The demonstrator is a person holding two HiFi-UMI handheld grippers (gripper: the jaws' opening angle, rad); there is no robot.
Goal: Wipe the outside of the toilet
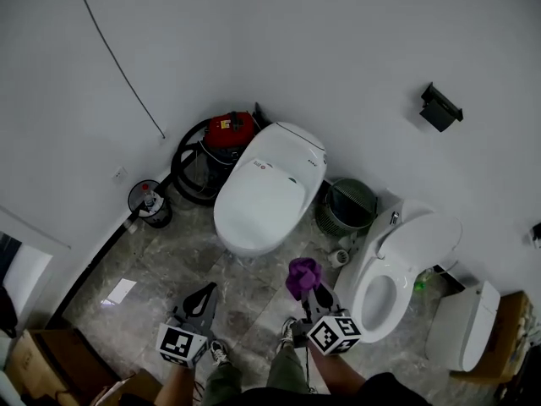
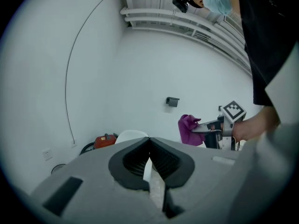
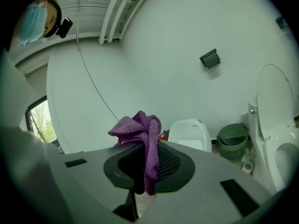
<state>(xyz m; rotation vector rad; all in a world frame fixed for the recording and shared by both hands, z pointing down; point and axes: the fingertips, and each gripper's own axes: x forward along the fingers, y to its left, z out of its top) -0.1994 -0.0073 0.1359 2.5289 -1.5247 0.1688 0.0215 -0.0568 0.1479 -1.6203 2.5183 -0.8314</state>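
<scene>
Toilet with its lid raised [image 1: 420, 245] stands just to the right of your right gripper [image 1: 308, 289], clear of its fingers. A second toilet [image 1: 266, 193], lid shut, sits ahead of those fingers and a little to their left.

The right fingers are clamped on a purple cloth [image 1: 303, 274]. It bunches up above the tips and hangs down between them in the right gripper view.

A green slatted basket [image 1: 348, 205] stands beyond the fingertips, between the two toilets.

Your left gripper [image 1: 207, 293] is held beside the right one, well apart from it. Its fingers meet at the tips and grip nothing, and the shut toilet lies ahead of them and to their right.

Past that toilet, a red machine [image 1: 230, 130] with a black hose rests by the wall. A black holder [image 1: 441, 106] is fixed to the wall far beyond the right fingers.
</scene>
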